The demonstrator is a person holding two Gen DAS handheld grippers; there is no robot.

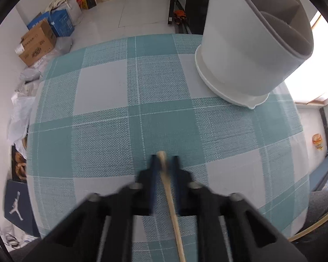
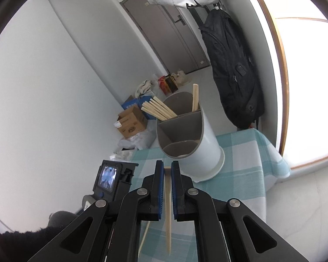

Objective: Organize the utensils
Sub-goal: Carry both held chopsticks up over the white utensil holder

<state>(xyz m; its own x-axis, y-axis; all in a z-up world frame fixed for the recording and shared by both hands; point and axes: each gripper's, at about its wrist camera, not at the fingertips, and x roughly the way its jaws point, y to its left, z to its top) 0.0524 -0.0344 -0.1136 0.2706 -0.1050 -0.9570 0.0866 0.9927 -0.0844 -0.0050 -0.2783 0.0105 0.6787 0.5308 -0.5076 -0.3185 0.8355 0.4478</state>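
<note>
My left claw point(image 1: 165, 160) clamped on 1 chopstick point(image 1: 171, 203) lying on bench point(image 1: 111, 100); right claw point(image 2: 168, 170) grips another chopstick point(image 2: 168, 207), holder point(image 2: 196, 144) just ahead.

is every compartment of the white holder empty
No, the holder already has wooden chopsticks standing in its far compartments; only the near ones look empty.

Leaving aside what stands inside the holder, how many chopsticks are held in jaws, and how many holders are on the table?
Held chopsticks: 2
White holders: 1
Total: 3
</note>
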